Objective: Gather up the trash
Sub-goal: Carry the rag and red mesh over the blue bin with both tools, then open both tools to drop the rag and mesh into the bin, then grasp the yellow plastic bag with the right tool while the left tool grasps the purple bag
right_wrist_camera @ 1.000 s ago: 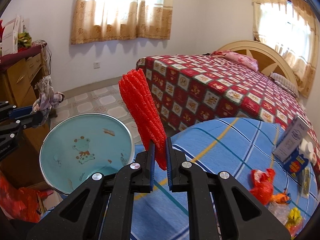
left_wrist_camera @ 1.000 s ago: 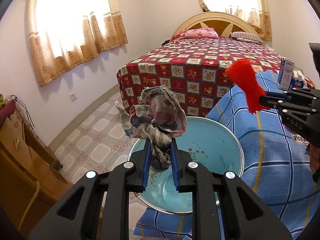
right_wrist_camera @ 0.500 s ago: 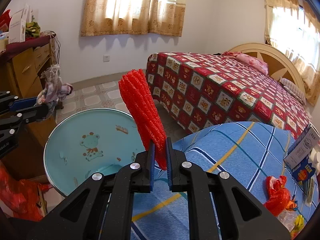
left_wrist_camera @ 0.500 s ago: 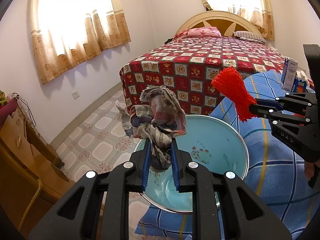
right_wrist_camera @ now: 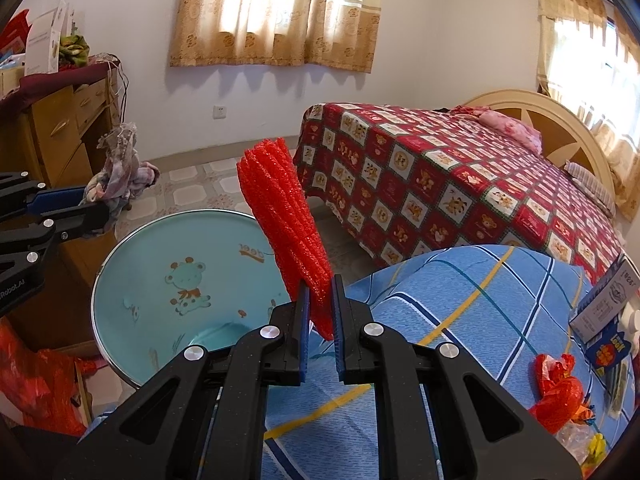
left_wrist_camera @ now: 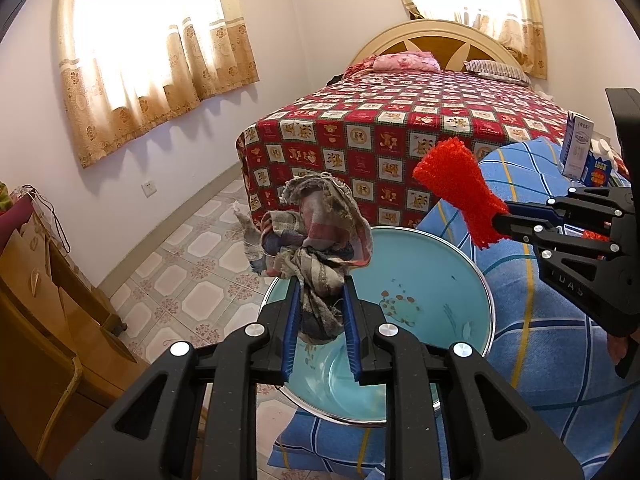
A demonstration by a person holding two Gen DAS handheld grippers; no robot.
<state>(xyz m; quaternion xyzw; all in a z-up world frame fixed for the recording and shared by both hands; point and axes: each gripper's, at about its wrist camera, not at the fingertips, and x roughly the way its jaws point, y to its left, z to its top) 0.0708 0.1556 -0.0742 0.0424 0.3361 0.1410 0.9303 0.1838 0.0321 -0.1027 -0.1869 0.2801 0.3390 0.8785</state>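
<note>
My left gripper [left_wrist_camera: 320, 292] is shut on a crumpled faded rag [left_wrist_camera: 312, 232] and holds it above the near rim of a light blue basin [left_wrist_camera: 432, 288]. My right gripper [right_wrist_camera: 319, 296] is shut on a red foam net [right_wrist_camera: 282, 216] and holds it upright over the basin's right rim [right_wrist_camera: 168, 280]. In the left wrist view the red net [left_wrist_camera: 456, 184] and the right gripper [left_wrist_camera: 500, 222] come in from the right. In the right wrist view the rag [right_wrist_camera: 120, 172] and the left gripper [right_wrist_camera: 98, 210] are at the left.
The basin sits at the edge of a blue checked cloth [right_wrist_camera: 460, 312]. A milk carton [right_wrist_camera: 604, 312], a red wrapper [right_wrist_camera: 560, 396] and other litter lie on it at the right. A bed with a red quilt [left_wrist_camera: 400, 128] stands behind. A wooden dresser [right_wrist_camera: 56, 136] stands at the left.
Both grippers have moved closer over the basin with their loads still held. The red net has swung left toward the basin and the rag.
</note>
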